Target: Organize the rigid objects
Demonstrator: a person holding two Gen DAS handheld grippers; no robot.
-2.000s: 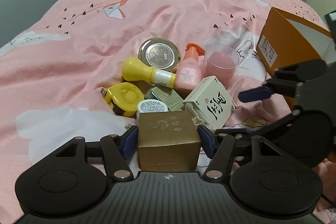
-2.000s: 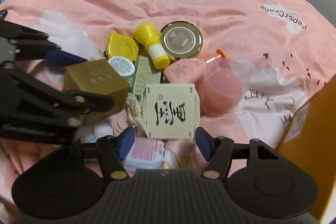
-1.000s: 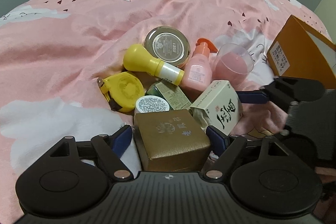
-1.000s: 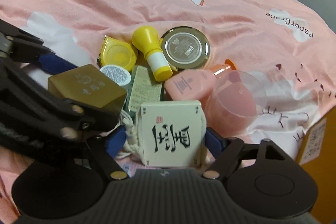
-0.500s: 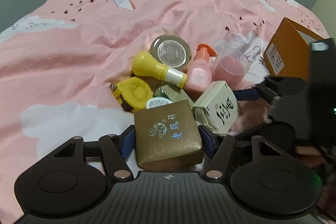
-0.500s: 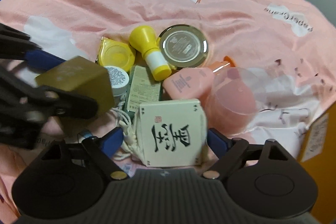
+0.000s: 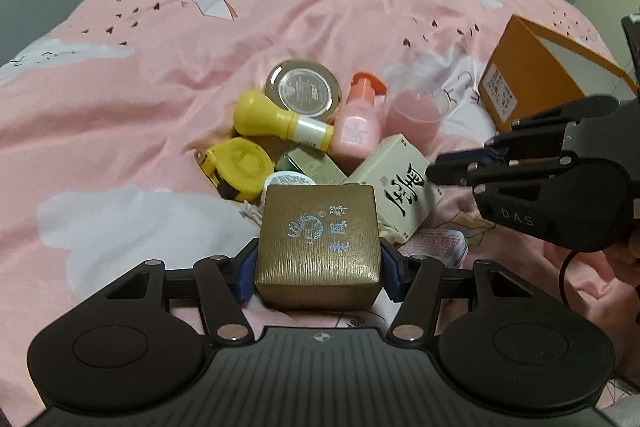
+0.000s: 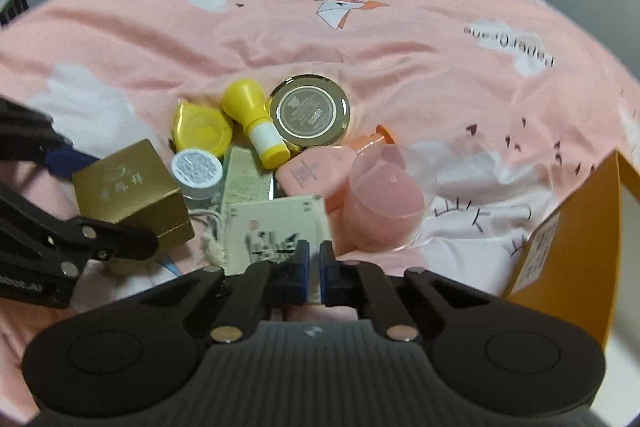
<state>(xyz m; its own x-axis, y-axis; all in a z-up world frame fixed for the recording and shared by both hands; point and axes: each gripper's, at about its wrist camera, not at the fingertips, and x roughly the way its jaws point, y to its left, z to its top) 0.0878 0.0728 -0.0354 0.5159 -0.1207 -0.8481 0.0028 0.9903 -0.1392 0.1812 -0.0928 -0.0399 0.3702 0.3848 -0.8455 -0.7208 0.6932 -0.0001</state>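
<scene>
Gripping the gold box [image 7: 318, 247] between its two blue pads, the left gripper [image 7: 318, 273] sits at the bottom centre of the left wrist view, the box clamped on both sides with its printed top facing up. Left of the box in that view, the yellow tape measure [image 7: 236, 167] lies on the pink bedspread [image 7: 120, 99], with the yellow bottle [image 7: 276, 121] on its side just above it and the round silver compact [image 7: 304, 89] higher still. A small white jar [image 7: 289, 181] peeks out just behind the box's far edge. Right of centre are the pink pump bottle [image 7: 358, 123] and the clear pink cup [image 7: 414, 115], and the cream box with black calligraphy [image 7: 400, 183] rests beside the gold one. At the upper right stands the open orange carton [image 7: 532, 79]. In the right wrist view, the right gripper [image 8: 311, 271] at lower centre has its blue pads drawn nearly together with only a thin gap and nothing between them, just in front of the cream box, which is blurred there.
</scene>
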